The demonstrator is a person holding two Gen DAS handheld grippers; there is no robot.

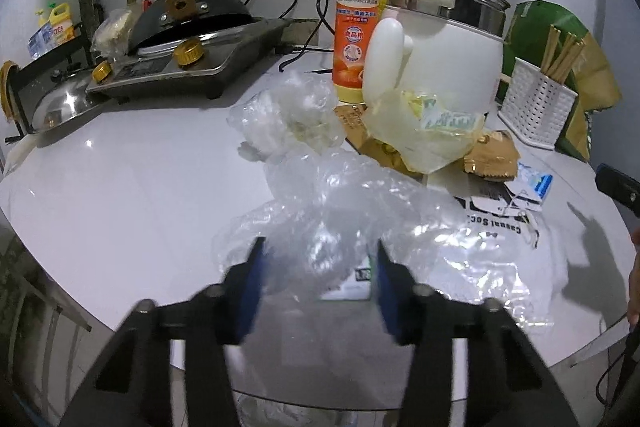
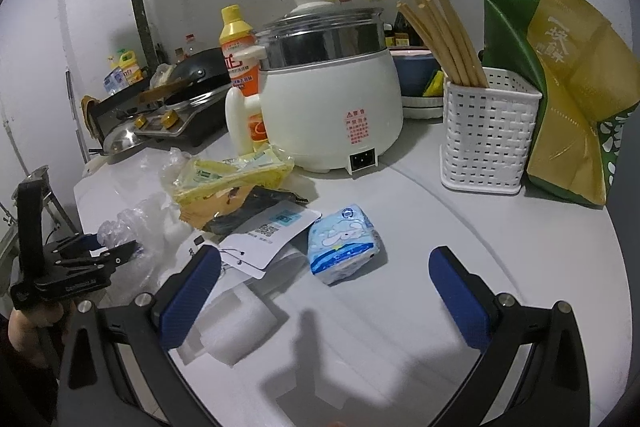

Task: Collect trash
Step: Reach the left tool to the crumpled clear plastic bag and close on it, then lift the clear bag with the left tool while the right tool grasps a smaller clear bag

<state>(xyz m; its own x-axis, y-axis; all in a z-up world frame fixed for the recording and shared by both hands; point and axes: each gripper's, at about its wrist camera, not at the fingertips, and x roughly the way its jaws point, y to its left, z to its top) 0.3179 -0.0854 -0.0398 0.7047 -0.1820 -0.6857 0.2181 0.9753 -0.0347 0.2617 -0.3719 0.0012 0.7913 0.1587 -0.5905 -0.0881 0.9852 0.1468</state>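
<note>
The left gripper (image 1: 320,269) is seen with its jaws clenched on a crumpled clear plastic bag (image 1: 340,227), which lies on the white table (image 1: 120,187) near its front edge. The right gripper (image 2: 324,291) hangs released over bare table, with nothing between its jaws; a blue-and-white tissue packet (image 2: 344,243) lies just beyond them.

Behind the bag, more trash is piled: a yellow wrapper (image 2: 232,177), a brown packet (image 1: 492,155) and a white printed card (image 2: 272,235) with a string tag. Further back the way is closed off by a white electric pot (image 2: 332,107) under a glass lid, an orange detergent bottle (image 1: 354,23), a white lattice holder (image 2: 486,135) of chopsticks (image 2: 444,35) and a green-and-gold bag (image 2: 560,87). A gas stove (image 1: 180,67) carrying a black wok (image 1: 196,13) stands to the far left.

A white foam piece (image 2: 236,323) is partly hidden by the right gripper's left finger (its full outline cannot be made out). What lies under the clear bag is blurred. Only part of a hand (image 2: 20,327) shows at the left gripper's handle.
</note>
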